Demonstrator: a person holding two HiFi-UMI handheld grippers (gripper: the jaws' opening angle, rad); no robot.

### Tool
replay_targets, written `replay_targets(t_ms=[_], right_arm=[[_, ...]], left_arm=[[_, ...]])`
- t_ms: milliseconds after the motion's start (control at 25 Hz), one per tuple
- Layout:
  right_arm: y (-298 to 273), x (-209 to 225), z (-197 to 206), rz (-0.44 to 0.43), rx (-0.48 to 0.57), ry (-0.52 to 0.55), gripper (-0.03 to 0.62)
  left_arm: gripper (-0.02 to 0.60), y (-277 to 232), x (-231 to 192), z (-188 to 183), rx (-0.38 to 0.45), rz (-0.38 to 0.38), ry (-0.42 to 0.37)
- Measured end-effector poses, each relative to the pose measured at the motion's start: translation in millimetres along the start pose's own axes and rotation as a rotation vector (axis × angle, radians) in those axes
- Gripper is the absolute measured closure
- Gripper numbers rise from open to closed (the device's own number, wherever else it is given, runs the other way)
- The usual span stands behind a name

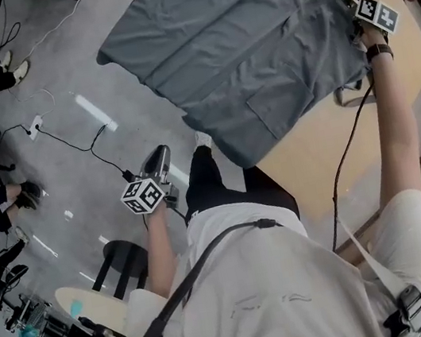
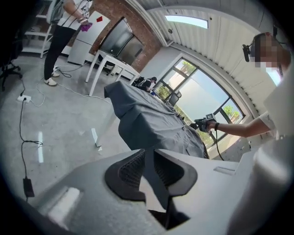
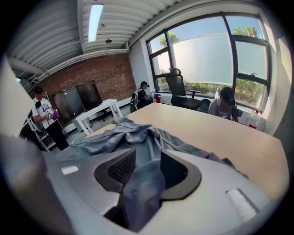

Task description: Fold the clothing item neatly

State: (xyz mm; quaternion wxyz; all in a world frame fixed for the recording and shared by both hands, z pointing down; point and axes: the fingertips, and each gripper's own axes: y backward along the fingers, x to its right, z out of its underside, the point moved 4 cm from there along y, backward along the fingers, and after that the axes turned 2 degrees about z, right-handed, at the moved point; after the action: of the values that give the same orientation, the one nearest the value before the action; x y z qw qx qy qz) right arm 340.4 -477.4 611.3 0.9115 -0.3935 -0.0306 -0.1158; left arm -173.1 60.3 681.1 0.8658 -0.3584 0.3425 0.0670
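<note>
Grey cloth shirt with a pocket (image 1: 245, 44) lies spread on the light wooden table (image 1: 327, 143), 1 side draped over the table edge. My right arm reaches out nearly straight. The right gripper (image 1: 344, 1) sits at the shirt's far side, tilted down onto the cloth, its 2 jaws apart with a fold of shirt lying loose between them. My left arm is bent. The left gripper (image 1: 158, 163) hangs low over the grey concrete floor (image 1: 57, 78), well clear of the shirt, jaws slightly parted and holding nothing.
</note>
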Motion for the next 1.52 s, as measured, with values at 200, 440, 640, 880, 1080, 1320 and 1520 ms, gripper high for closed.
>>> replay_targets(t_ms=[200,440,640,880,1080,1320,1520], right_arm=[[46.4,-26.8,7.7,-0.050,0.067,0.060,0.437],[127.6,-47.2,26.9,-0.019,0.170,0.112,0.468],[201.8,-64.8,67.8,0.033,0.239,0.101,0.517],[276.4,-110.7,146.3,0.128,0.313,0.045,0.557],[338.3,-156.5,208.0,0.257,0.395,-0.051,0.589],[382.6,-186.7,241.6,0.254,0.469,-0.096,0.589],[415.3,-195.0,251.2,0.244,0.556,-0.140,0.589]], left_arm=[[0.523,-20.7,15.2,-15.8,-0.088,0.039,-0.169],[0.577,-48.9,67.6,-55.6,-0.127,0.195,-0.413],[0.581,-62.0,122.0,-82.0,-0.116,0.355,-0.564],[0.581,-92.1,191.5,-108.7,-0.080,0.504,-0.686],[0.581,-95.3,273.7,-106.1,-0.046,0.662,-0.752],[0.581,-79.6,325.8,-67.6,-0.005,0.672,-0.774],[0.581,-56.6,352.1,-17.1,-0.059,0.728,-0.856]])
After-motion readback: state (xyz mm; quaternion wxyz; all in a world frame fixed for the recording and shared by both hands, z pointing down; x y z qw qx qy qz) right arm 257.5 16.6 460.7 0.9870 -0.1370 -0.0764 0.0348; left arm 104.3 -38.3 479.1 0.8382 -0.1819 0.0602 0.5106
